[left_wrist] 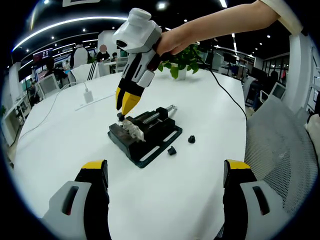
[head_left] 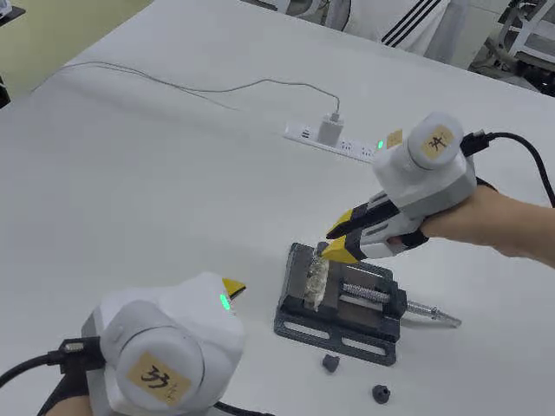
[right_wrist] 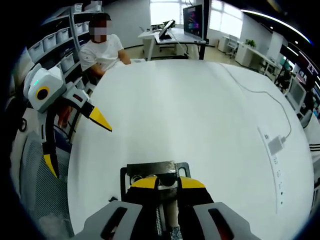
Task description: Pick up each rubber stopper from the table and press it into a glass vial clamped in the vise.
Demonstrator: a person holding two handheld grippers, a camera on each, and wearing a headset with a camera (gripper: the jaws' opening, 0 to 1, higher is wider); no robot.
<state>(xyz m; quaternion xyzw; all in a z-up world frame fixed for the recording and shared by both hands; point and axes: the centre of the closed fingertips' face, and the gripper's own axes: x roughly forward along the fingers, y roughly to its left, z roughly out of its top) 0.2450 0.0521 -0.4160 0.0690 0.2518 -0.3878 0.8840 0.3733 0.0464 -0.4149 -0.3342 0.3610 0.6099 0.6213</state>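
Well, the white table (head_left: 156, 173) carries a black vise (head_left: 342, 312) directly under the right gripper (head_left: 332, 243) fingers. The left gripper (left_wrist: 166, 167) hangs well short of the vise, fingers spread wide, with the vise ahead between them. The right fingers are pressed close, pinching a dark stopper (left_wrist: 120, 116) at their tips, just above the clear vials (head_left: 316, 279) clamped in the vise. Two loose stoppers (head_left: 330, 363) lie beside the vise, ahead of the left fingers.

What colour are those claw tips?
Yellow, seen best on the right claw in the left gripper view.
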